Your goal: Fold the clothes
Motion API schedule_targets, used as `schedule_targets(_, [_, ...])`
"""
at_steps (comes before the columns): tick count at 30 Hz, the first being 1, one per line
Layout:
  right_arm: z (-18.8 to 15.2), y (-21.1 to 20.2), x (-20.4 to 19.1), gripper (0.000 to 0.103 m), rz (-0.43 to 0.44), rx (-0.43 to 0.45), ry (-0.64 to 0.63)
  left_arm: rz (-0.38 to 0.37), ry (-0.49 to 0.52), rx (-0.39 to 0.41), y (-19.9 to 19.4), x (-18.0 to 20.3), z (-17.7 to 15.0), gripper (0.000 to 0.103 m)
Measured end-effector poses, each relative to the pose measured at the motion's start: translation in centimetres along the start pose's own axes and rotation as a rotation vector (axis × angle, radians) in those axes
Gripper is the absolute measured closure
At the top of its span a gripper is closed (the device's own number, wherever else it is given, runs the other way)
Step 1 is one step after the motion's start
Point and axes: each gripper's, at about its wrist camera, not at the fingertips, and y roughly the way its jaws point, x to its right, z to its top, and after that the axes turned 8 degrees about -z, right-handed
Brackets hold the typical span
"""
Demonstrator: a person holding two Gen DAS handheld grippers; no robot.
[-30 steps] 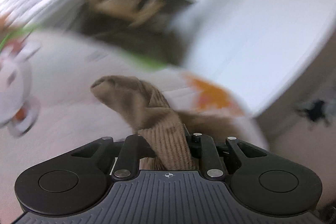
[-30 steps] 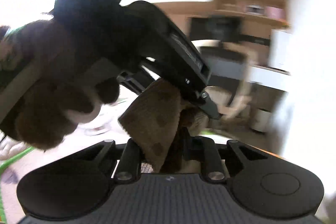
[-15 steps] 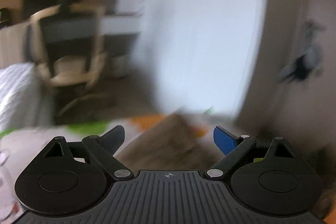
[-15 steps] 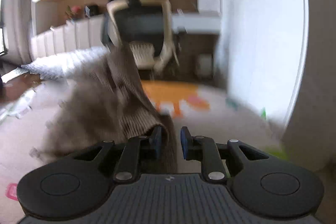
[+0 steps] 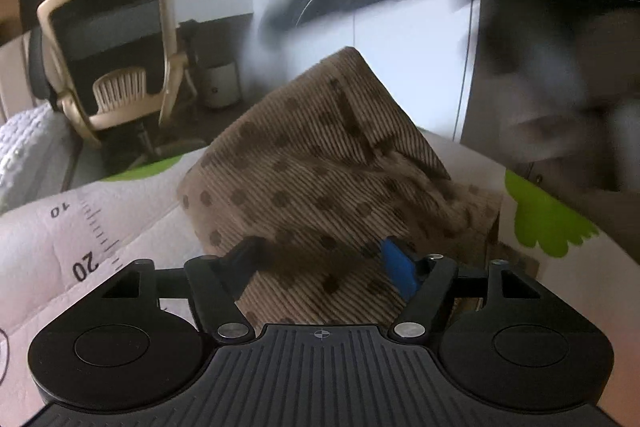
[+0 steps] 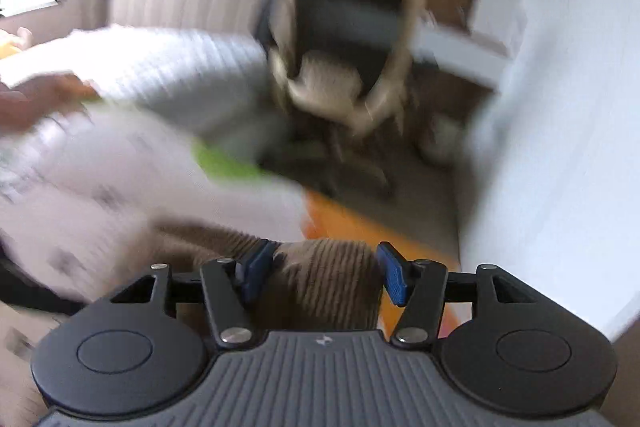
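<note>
Garment (image 5: 320, 179): brown ribbed knit with dark dots, soft, light, limp, so it'll slump and slide unless pinched at an edge or corner through both layers. Left gripper (image 5: 324, 259) is closing, jaws apart, cloth bunched between them, not pinched. Right gripper (image 6: 324, 271) is opening, knit fold between the pads, left pad about touching it. Cloth sits peaked on a white mat (image 5: 60, 235) with printed ruler marks. Office chair (image 5: 112, 59) beyond.
</note>
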Motion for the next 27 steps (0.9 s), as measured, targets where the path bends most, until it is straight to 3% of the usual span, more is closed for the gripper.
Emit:
schedule_targets(4, [-3.3, 1.0, 2.7, 0.047, -0.061, -0.052, 0.103, -0.037, 0.005, -0.006, -0.7, 0.3, -0.1, 0.018])
schedule_targets(8, [-5.3, -0.4, 3.6, 0.046, -0.105, -0.056, 0.078, -0.049, -0.003, 0.011, -0.8, 0.0, 0.1, 0.010])
schedule_targets(13, [-8.4, -2.1, 4.7, 0.046, -0.136, -0.119, 0.074, -0.023, -0.026, 0.025, -1.3, -0.6, 0.6, 0.010])
schedule_targets(18, [-12.0, -6.3, 4.8, 0.046, -0.028, -0.123, 0.149, -0.001, -0.011, -0.006, -0.4, -0.9, 0.4, 0.010])
schedule_targets(21, [-14.0, -8.4, 3.6, 0.045, 0.006, -0.127, 0.129, 0.000, -0.004, -0.021, 0.1, -0.9, 0.3, 0.009])
schedule_targets(24, [-13.9, -10.0, 3.1, 0.045, 0.016, -0.099, 0.089, -0.003, 0.002, -0.031, 0.6, -0.8, 0.2, 0.009])
schedule_targets(27, [-11.5, -12.1, 4.6, 0.043, 0.073, 0.013, 0.205, -0.013, 0.019, -0.046, 1.2, -0.9, 0.0, 0.009])
